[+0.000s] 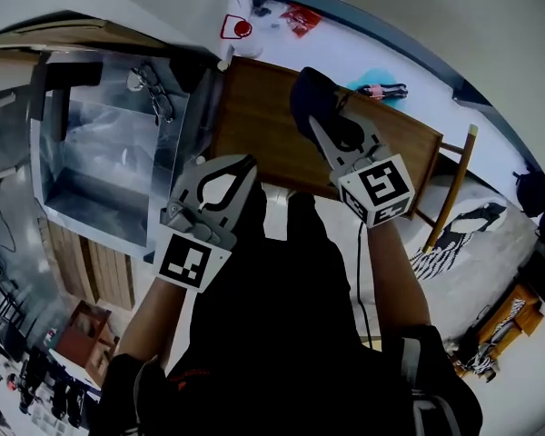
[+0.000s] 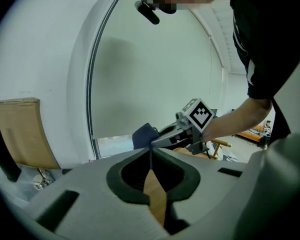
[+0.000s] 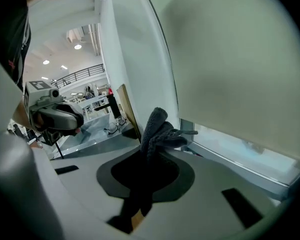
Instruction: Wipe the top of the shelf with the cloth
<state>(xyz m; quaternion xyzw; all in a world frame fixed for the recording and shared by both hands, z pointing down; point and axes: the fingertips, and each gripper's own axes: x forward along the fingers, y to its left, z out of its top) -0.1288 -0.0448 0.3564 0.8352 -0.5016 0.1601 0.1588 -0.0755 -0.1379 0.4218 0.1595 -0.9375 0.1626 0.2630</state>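
The shelf's brown wooden top (image 1: 263, 125) lies below me in the head view. My right gripper (image 1: 318, 112) is shut on a dark cloth (image 1: 311, 91), which bunches over the wood near the far edge. In the right gripper view the cloth (image 3: 159, 129) sticks up from between the closed jaws. My left gripper (image 1: 245, 163) hovers at the top's near left edge, shut and empty. Its tips meet in the left gripper view (image 2: 151, 149), with wood (image 2: 156, 196) showing below. That view also has the right gripper (image 2: 182, 133) and the cloth (image 2: 144, 134).
A glass-topped metal case (image 1: 100, 153) stands left of the shelf with eyeglasses (image 1: 154, 89) on it. A wooden chair (image 1: 454, 184) is at the right. Behind runs a white ledge (image 1: 318, 44) with small red and teal items. A cardboard sheet (image 2: 22, 131) leans at the wall.
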